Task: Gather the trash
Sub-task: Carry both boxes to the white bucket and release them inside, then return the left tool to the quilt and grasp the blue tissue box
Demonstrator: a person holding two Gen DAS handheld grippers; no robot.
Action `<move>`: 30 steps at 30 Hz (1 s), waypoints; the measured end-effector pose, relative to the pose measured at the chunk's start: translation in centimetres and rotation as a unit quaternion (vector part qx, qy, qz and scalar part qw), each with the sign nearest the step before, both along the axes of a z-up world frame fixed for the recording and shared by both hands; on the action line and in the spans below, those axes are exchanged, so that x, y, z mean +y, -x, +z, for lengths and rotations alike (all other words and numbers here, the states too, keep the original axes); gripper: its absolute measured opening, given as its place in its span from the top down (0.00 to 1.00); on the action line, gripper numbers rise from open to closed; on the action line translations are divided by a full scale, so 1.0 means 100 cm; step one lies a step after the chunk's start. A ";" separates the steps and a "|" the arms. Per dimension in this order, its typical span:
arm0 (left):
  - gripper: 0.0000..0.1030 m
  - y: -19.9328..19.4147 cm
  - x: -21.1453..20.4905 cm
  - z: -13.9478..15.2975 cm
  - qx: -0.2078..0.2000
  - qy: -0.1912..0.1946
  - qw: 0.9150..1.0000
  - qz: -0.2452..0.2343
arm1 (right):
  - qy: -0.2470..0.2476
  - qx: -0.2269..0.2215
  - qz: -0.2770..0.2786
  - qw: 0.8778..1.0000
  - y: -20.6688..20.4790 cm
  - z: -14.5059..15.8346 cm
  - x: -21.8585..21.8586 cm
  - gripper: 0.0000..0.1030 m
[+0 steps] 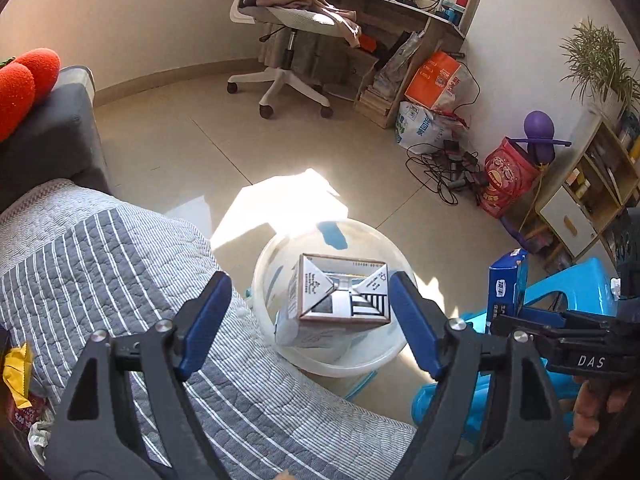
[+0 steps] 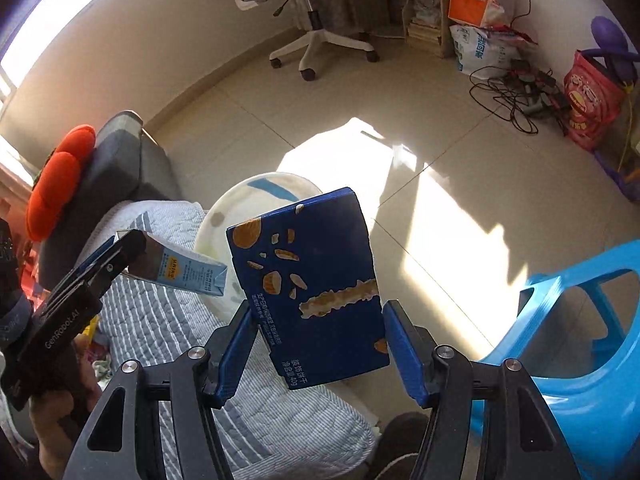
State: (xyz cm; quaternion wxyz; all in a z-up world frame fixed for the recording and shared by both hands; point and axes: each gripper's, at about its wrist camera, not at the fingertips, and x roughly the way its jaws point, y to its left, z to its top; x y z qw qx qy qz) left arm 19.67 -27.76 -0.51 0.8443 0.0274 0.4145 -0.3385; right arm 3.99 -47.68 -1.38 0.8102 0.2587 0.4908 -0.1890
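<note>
Over the bin [image 1: 376,364], the left gripper [image 1: 310,300] spreads, dropping its carton [image 1: 340,300]; the right gripper [image 2: 316,344] clamps a box [image 2: 316,284], to drop next.

Left wrist view: looks forward and downward along its own claw [image 1: 310,324], close above the white bucket [image 1: 384,240] beside the quilted bed [image 1: 100,260]; floor and desk chair [image 1: 288,32] far behind. The right claw enters at the right edge.

Right wrist view: similar downward tilt, set further right, beside the blue stool [image 2: 580,320], bucket [image 2: 260,192] near. The left claw [image 2: 132,252] shows at left.

Shared: bucket, bed, chair [image 2: 312,12], floor cables [image 1: 444,168] [image 2: 516,96].
</note>
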 end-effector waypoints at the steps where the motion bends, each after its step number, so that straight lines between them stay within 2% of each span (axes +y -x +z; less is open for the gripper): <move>1: 0.19 0.001 0.006 0.001 0.001 -0.006 1.000 0.006 | 0.001 0.001 0.000 1.000 -0.001 -0.001 0.000 0.37; 3: 0.11 0.002 0.018 0.002 0.003 -0.025 1.000 0.019 | 0.002 0.003 0.000 1.000 -0.004 -0.002 0.001 0.37; 6: 0.04 0.007 0.045 0.001 0.001 -0.046 0.998 0.037 | 0.004 0.008 -0.001 1.000 -0.009 -0.005 0.004 0.37; 17: 0.01 0.048 0.161 0.008 0.001 -0.109 0.989 0.102 | 0.015 0.028 0.005 0.999 -0.042 -0.018 0.024 0.37; 23: 0.01 0.056 0.212 0.000 0.042 -0.103 0.984 0.142 | 0.028 0.030 0.006 0.999 -0.061 -0.022 0.040 0.37; 30: 0.01 0.065 0.260 -0.004 0.048 -0.102 0.976 0.185 | 0.032 0.024 0.016 0.999 -0.078 -0.025 0.057 0.36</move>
